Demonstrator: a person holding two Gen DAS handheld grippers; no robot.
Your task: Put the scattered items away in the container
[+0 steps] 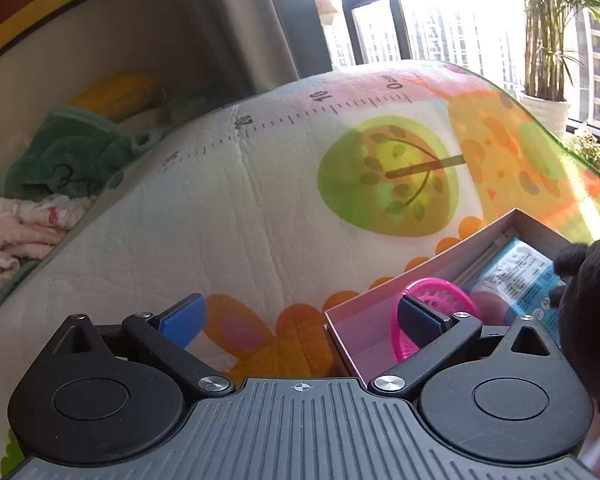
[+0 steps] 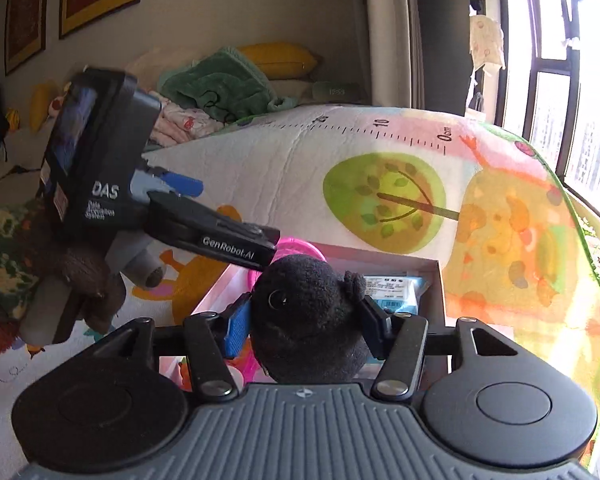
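Observation:
A shallow pink box (image 1: pixel 420 268) lies on the play mat and holds a pink plastic basket (image 1: pixel 432 292) and a blue packet (image 1: pixel 516 276). My left gripper (image 1: pixel 300 312) is open and empty, low over the mat at the box's left corner. Its black body (image 2: pixel 100 168) shows at the left of the right wrist view. My right gripper (image 2: pixel 305 322) hovers over the box (image 2: pixel 440 280) with a black plush toy (image 2: pixel 308 312) between its pads. The toy looks round and unsquashed, and the pads stand beside it without pinching. The toy's lower part is hidden.
The colourful play mat (image 1: pixel 240 220) is draped over a raised surface. Beyond its far left edge lie a green towel (image 1: pixel 60 152), folded clothes and a yellow pillow. A potted plant (image 1: pixel 548 108) stands by the window. A hand in a fuzzy brown sleeve (image 2: pixel 80 280) holds the left gripper.

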